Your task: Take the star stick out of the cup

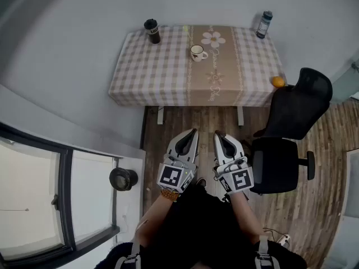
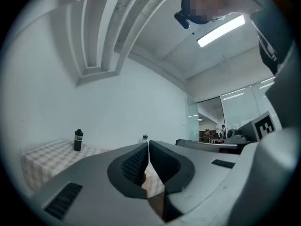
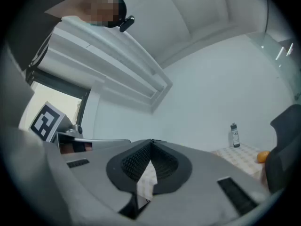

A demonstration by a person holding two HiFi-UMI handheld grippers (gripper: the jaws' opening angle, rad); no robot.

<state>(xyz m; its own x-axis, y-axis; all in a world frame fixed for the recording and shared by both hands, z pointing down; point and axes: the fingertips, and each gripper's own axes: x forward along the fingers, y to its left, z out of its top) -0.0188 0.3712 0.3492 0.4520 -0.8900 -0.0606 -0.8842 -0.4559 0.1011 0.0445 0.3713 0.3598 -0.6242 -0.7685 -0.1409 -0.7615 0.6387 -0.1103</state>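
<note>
- The table (image 1: 151, 72), under a checked cloth, stood well apart from both tools.
- A black office chair (image 1: 291, 128) sat by its right corner, shown whole only in the head view.
- The left tool (image 1: 194, 131) and right tool (image 1: 217, 133) were side by side, each with its jaws closed together on nothing.
- The black tumbler (image 1: 152, 31) showed in the left gripper view.
- The bottle (image 1: 264, 24) and the orange (image 1: 277, 82) showed in the right gripper view.
- The white cup (image 1: 196, 52) stood mid-table, seen in the head view alone; the star stick was too small to make out.

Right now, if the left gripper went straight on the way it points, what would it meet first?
Likely the table, short of the cup; nothing shows between it and the left gripper. Depth unclear.
</note>
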